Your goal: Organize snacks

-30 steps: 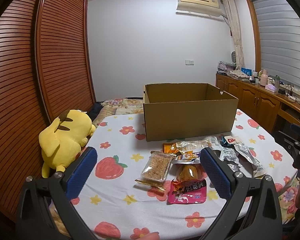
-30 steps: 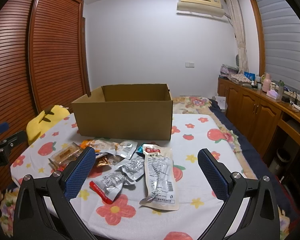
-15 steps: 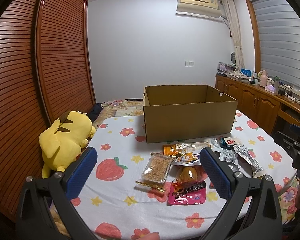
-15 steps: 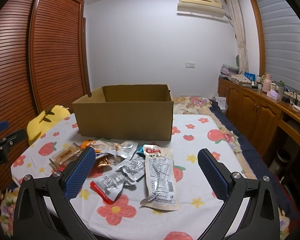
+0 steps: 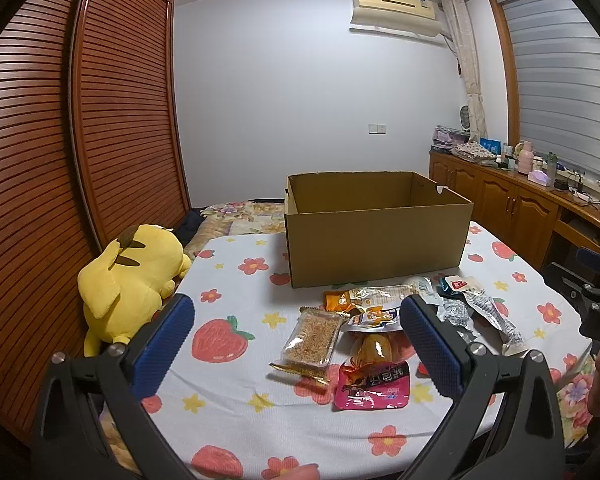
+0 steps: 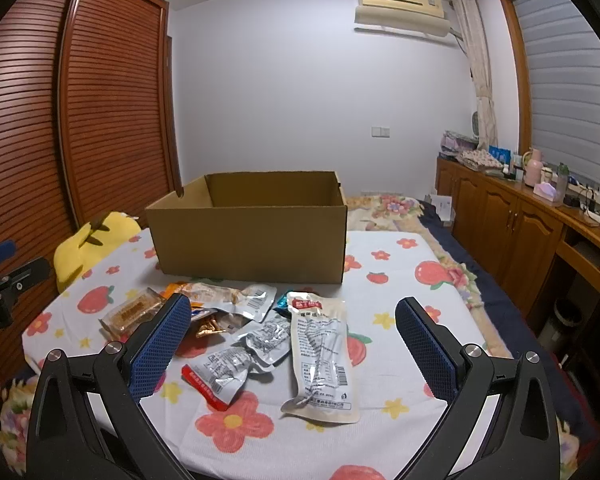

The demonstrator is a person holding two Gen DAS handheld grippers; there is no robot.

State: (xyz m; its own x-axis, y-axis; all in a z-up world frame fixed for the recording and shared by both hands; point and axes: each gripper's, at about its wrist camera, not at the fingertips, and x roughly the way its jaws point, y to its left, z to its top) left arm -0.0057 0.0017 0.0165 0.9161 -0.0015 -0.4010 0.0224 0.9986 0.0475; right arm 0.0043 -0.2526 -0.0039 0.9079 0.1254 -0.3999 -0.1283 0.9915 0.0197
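both claws stand apart and empty: left gripper (image 5: 296, 332), right gripper (image 6: 292, 332). the snack packets (image 6: 260, 332) lie just ahead between the fingers, the cardboard box (image 6: 252, 240) beyond. descend on one packet only, pinching its flat edge.

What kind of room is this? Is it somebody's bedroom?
Probably a bedroom, yes. The snacks lie on a bed with a fruit-print sheet, a yellow plush toy sits beside a slatted wardrobe, and an air conditioner hangs above.
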